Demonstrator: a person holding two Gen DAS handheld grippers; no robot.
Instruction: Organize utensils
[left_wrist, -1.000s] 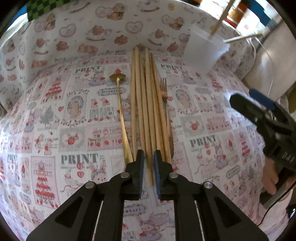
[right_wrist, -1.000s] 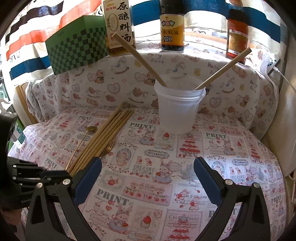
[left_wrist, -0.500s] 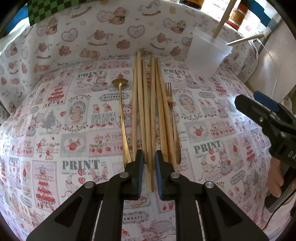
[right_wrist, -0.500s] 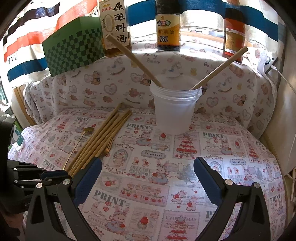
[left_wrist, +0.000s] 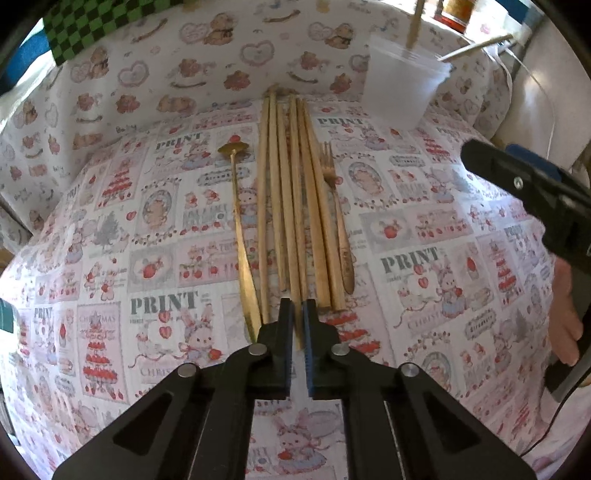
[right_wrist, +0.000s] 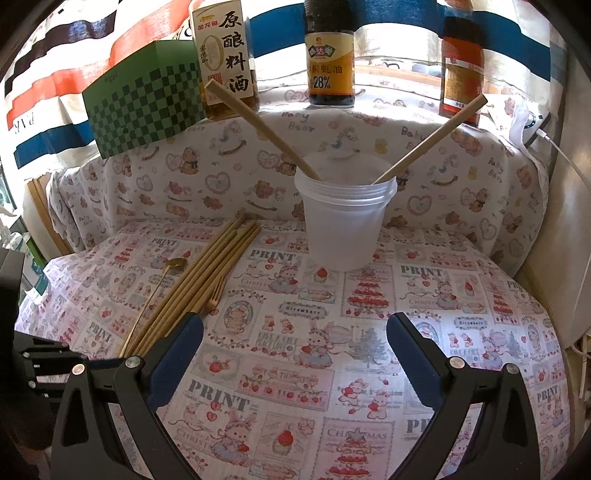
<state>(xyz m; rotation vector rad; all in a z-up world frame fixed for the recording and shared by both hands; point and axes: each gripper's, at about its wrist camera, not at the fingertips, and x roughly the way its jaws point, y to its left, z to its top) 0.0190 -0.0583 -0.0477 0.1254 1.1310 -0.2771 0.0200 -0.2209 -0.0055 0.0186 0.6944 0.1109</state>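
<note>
Your left gripper (left_wrist: 298, 308) has just closed its jaws on the near end of one chopstick (left_wrist: 295, 236) in the row on the surface (left_wrist: 424, 236). Your right gripper (right_wrist: 294, 325) hangs with jaws wide apart, holding nothing. Farther back, the cup (right_wrist: 344, 218) holds two more chopsticks.

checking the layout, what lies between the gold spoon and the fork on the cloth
A bundle of wooden chopsticks lies side by side between the gold spoon and the fork, clearest in the left wrist view.
</note>
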